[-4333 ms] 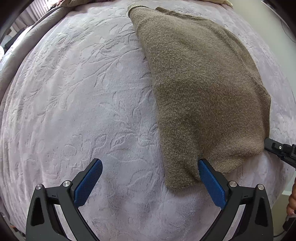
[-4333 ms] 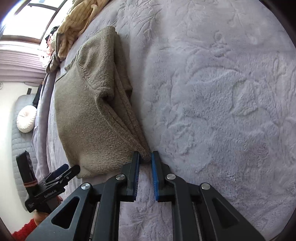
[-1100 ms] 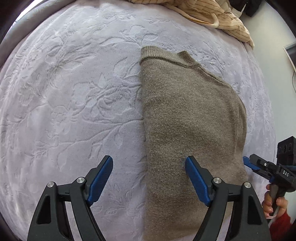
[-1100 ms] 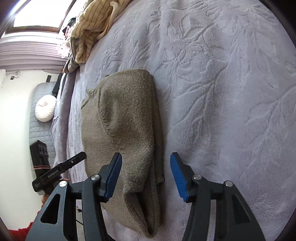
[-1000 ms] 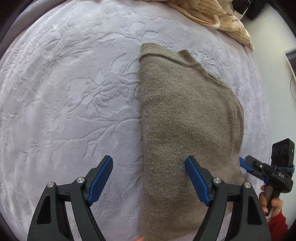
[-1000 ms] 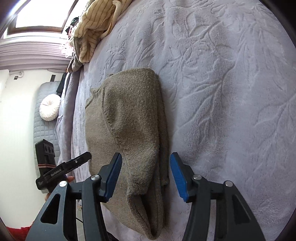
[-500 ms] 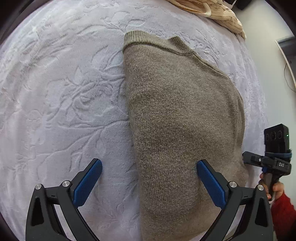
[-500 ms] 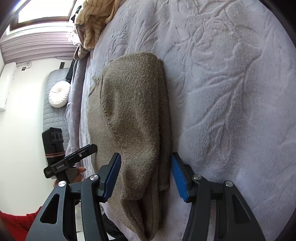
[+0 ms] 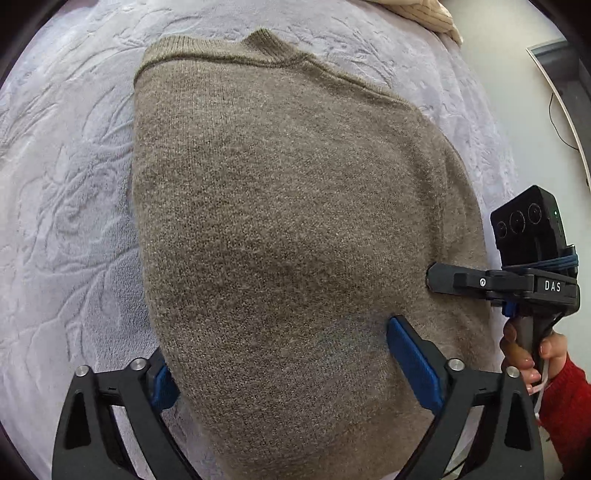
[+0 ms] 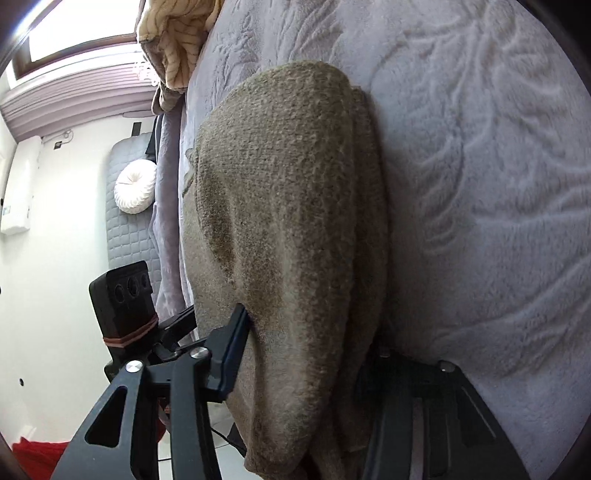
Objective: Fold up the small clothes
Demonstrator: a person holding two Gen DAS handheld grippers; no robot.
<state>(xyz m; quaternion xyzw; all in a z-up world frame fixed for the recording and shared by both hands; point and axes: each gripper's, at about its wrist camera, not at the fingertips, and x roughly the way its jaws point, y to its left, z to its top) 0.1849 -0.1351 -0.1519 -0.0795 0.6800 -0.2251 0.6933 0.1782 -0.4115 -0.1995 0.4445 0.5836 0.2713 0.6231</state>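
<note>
A brown knitted sweater [image 9: 288, 229], folded lengthwise, lies on the lilac bedspread [image 9: 66, 192] with its neckline at the far end. My left gripper [image 9: 284, 362] is open, its blue pads wide apart around the sweater's near end, the cloth lying between them. My right gripper [image 10: 306, 332] is open too, straddling the sweater's [image 10: 295, 221] near right edge; its right finger is hidden under the cloth. In the left wrist view the right gripper [image 9: 443, 282] comes in from the right, over the sweater's right edge.
A cream striped garment [image 10: 177, 40] is heaped at the far end of the bed, and it shows at the top right in the left wrist view [image 9: 424, 14]. The bed's edge and a white wall lie to the right [image 9: 535, 129]. A round white cushion [image 10: 135, 192] sits beyond.
Both grippers have moved forward and down onto the sweater's near end, which now lies between each pair of open fingers. The right gripper has moved in over the right edge.
</note>
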